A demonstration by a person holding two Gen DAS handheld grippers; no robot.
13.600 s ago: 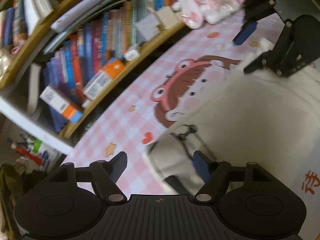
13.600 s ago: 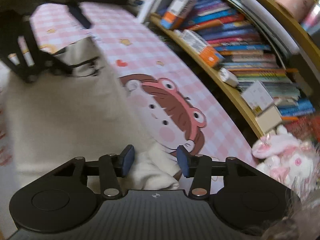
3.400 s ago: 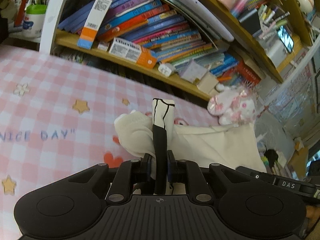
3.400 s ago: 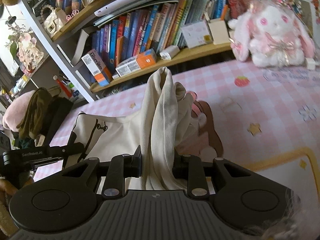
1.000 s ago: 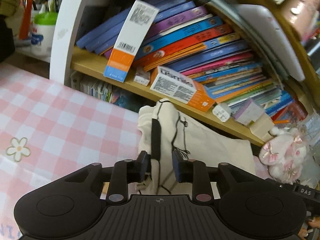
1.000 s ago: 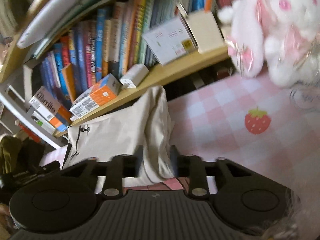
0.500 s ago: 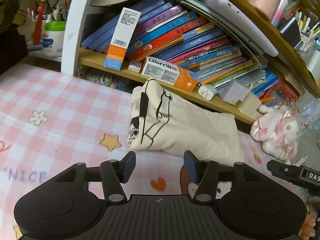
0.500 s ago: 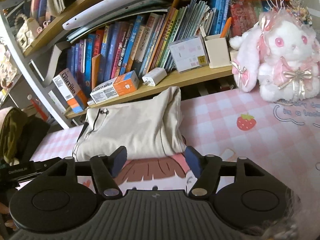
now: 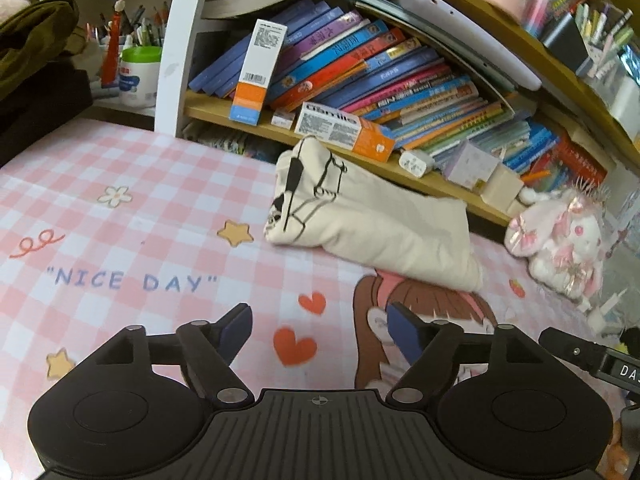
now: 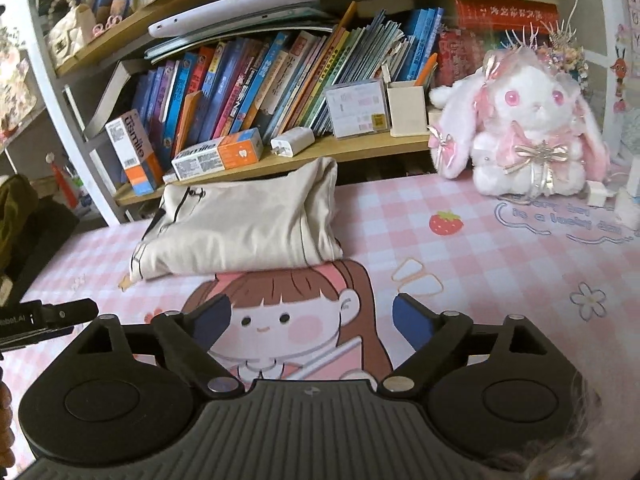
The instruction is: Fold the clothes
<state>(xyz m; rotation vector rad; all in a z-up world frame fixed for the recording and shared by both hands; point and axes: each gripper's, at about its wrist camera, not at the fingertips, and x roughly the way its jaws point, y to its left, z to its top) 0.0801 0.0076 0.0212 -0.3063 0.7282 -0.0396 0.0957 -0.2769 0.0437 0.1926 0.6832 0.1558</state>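
A cream garment with black line print (image 9: 372,216) lies folded into a compact bundle at the far edge of the pink checked table cover (image 9: 132,240), against the bookshelf. In the right wrist view the same folded garment (image 10: 240,228) sits just beyond the cartoon girl print. My left gripper (image 9: 320,330) hovers well short of it over the cover, its jaws opening with nothing between them. My right gripper (image 10: 312,316) is also back from the bundle, jaws opening and empty. Part of the other gripper's body shows at each view's edge.
A low shelf with books and small boxes (image 9: 344,128) runs right behind the garment. A pink and white plush rabbit (image 10: 528,128) sits on the table to the right. Dark and olive clothing (image 9: 36,52) is piled at the far left.
Both grippers let go of the garment, opened wide and drew back from it. The bundle now rests on the table by the shelf.
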